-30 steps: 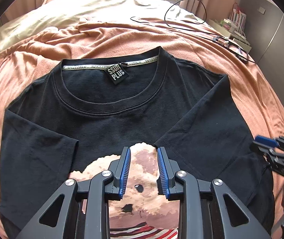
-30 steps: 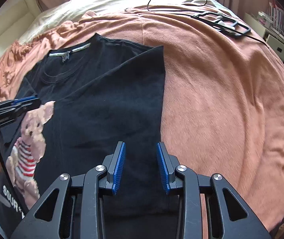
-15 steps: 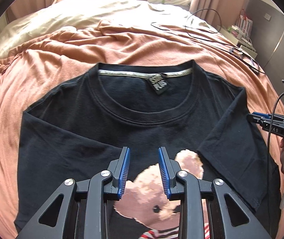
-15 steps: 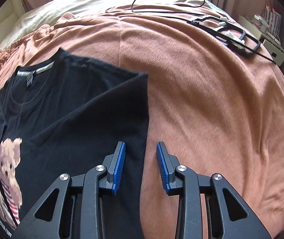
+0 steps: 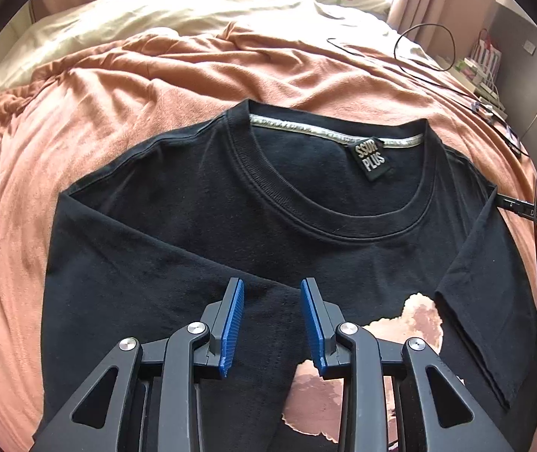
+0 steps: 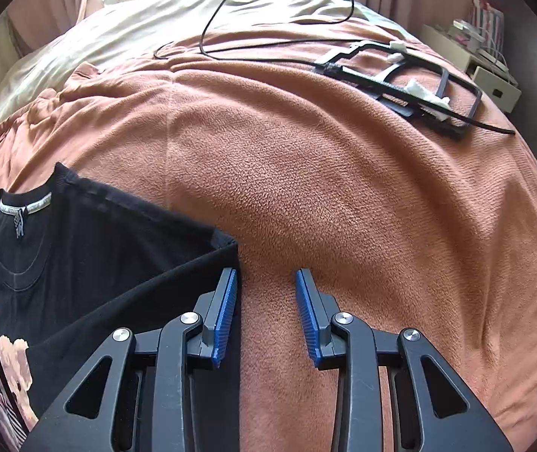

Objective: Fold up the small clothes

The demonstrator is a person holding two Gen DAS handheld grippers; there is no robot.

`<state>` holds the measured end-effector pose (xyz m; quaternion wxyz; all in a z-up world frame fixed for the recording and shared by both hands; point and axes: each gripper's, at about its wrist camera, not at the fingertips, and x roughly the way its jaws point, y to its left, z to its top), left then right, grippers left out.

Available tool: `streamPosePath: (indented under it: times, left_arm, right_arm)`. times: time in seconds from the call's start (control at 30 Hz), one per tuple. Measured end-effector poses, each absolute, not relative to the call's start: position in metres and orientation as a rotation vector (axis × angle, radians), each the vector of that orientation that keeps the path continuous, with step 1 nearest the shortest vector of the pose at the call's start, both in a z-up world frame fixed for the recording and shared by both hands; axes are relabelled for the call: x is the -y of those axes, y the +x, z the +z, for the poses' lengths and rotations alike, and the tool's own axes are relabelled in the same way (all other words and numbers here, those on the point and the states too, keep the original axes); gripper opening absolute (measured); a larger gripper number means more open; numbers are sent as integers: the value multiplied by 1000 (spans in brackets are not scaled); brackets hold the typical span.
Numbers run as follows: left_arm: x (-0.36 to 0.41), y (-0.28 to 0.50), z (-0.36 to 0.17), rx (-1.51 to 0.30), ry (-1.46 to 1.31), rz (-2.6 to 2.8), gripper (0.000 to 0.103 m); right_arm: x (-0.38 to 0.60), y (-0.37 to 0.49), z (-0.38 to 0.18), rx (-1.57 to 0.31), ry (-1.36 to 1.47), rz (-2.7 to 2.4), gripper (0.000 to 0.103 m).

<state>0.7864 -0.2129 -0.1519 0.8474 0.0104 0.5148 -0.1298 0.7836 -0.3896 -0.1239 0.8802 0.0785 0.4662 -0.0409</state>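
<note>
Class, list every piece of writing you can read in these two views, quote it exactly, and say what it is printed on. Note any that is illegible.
"SSUR PLUS": pale letters on the small black neck tag of the black cotton T-shirt.
"DAS": faint letters on the black right gripper at the edge of the left wrist view; possibly cut off.
Silver woven neck tape inside the collar: patterned, too small to read.
In the right wrist view the tag is unreadable.

Black T-shirt (image 5: 200, 226): short-sleeved, ribbed crew neck, silver neck tape, black "SSUR PLUS" label (image 5: 372, 158), teddy-bear print (image 5: 415, 320) on chest. Lies front up, flat, centre frame, collar toward top; both sleeves folded inward over body. Right wrist view: lower left of frame.
</note>
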Motion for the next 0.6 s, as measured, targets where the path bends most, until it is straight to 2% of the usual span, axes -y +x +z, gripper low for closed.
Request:
streamPosePath:
  times: [0.17,0.4,0.5,0.53,0.57,0.6]
  left_arm:
    - [207,785,-154,-1089,18,-269,34]
    - [195,772,-140,-1079,-14,-256,35]
    - [190,756,-126,-1059,-23,-247,56]
    - [189,750,-122,-1051,-23,-246,66]
    - [187,743,-115,-1042,-24,-251,74]
    - [186,735,-108,-1034,-25,-257,78]
  right_arm:
    - [390,787,-125,-966,154,-132,30]
    - [396,755,-99,-935,196,-97,30]
    - [392,733,-84,-934,174,-91,30]
    - [391,723,-78,-931,175,-92,36]
    - [390,711,-71,-926,177,-95,44]
    - [390,702,-62,-917,179,-95,64]
